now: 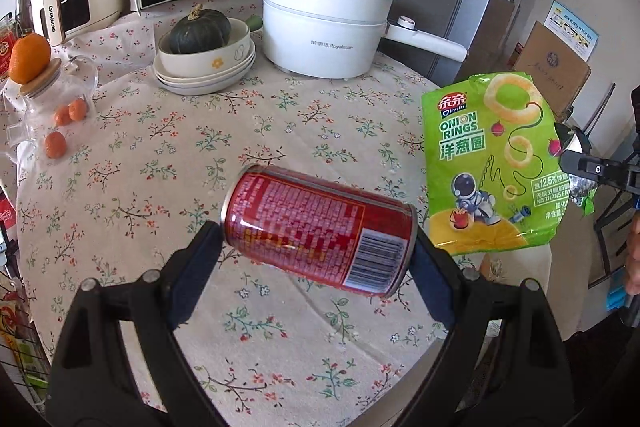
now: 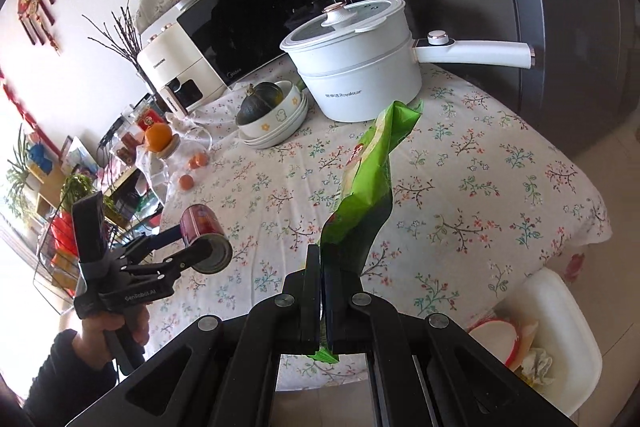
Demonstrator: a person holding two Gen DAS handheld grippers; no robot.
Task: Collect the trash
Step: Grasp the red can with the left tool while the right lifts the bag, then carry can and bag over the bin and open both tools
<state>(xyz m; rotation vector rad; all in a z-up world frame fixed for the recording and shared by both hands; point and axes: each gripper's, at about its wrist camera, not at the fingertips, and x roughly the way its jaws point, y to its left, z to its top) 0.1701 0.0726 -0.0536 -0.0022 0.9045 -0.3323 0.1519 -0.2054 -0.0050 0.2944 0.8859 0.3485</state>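
Two grippers hold trash above the floral tablecloth [image 1: 280, 131]: left gripper [image 1: 318, 239] clamps the red can [image 1: 316, 231]; right gripper [image 2: 323, 291], pinched nearly closed, grips the green snack bag [image 2: 368, 183]. White pot [image 1: 324, 31] at twelve o'clock; what looks like a bin [image 2: 560, 331] at four.

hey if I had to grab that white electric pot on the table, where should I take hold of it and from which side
Probably by the long handle, not the body. The white electric pot is wide and round, likely too broad for the jaws, while the handle sticks out level and slim on its right in the right wrist view. Come from that open side, closing across the handle's width, clear of the bowls on its left.
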